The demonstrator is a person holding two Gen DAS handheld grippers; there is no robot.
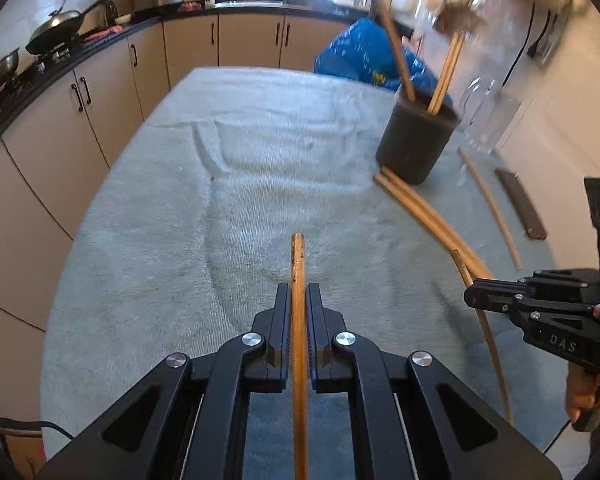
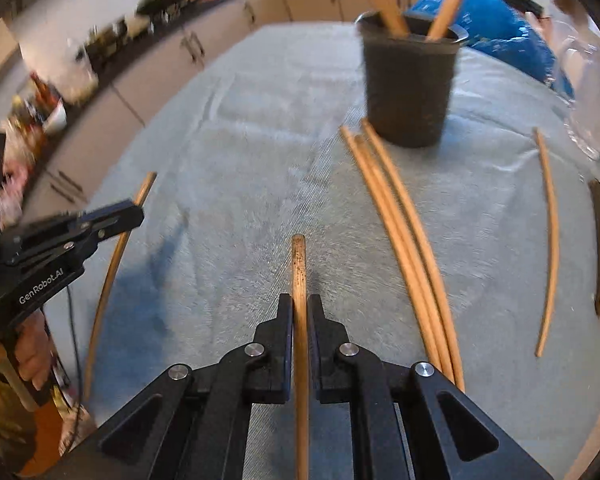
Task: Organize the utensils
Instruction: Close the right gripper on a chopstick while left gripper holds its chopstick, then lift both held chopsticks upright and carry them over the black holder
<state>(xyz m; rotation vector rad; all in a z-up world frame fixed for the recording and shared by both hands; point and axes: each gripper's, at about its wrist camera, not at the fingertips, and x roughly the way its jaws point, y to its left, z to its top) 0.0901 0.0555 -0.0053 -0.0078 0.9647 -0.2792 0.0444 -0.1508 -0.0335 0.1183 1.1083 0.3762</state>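
Note:
In the left wrist view, my left gripper (image 1: 299, 290) is shut on a wooden chopstick (image 1: 298, 256) whose end sticks out past the fingertips, above the pale cloth. My right gripper (image 2: 300, 300) is likewise shut on another chopstick (image 2: 299, 260). Each gripper shows in the other's view: the right gripper (image 1: 471, 294) holds its chopstick (image 1: 494, 360), and the left gripper (image 2: 137, 213) holds its own (image 2: 108, 280). A dark utensil holder (image 1: 418, 140) (image 2: 410, 88) stands at the far right of the table with chopsticks upright in it. Three loose chopsticks (image 2: 404, 232) lie in front of it, and a single one (image 2: 552, 240) lies further right.
A pale blue-grey cloth (image 1: 260, 168) covers the table. A blue bag (image 1: 364, 52) sits behind the holder, with a clear glass vessel (image 1: 488, 116) beside it. A dark flat object (image 1: 520, 204) lies near the right edge. Cabinets and a counter with a wok (image 1: 56, 28) run along the left.

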